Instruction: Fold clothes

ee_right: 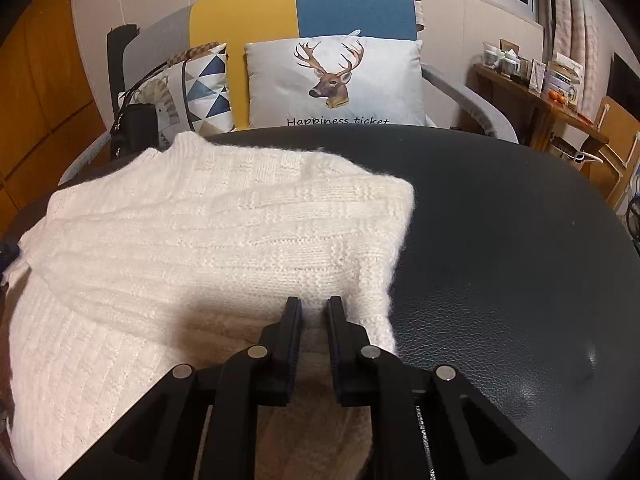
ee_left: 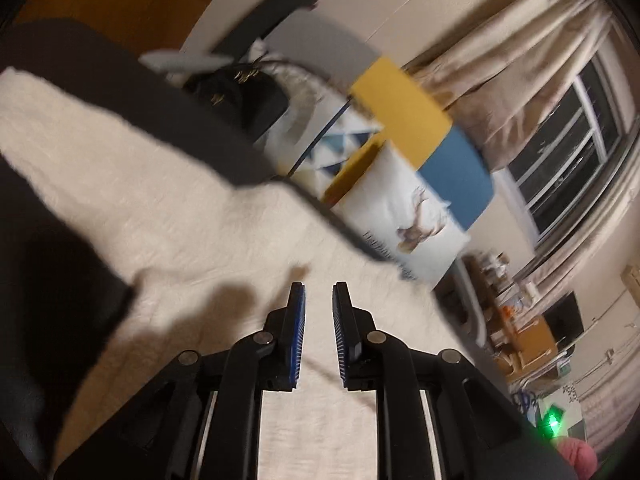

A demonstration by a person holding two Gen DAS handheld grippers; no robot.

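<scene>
Mid-fold: my right gripper [ee_right: 314,306] pinches the cream knitted sweater's [ee_right: 208,232] near edge, left gripper [ee_left: 319,292] empty; next, regrasp.

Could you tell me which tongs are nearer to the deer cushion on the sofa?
Hard to call, probably neither by much. The left tongs hang over the white sweater, the deer cushion ahead to their right. The right tongs sit at the sweater's near edge, the cushion straight ahead past the dark table.
</scene>
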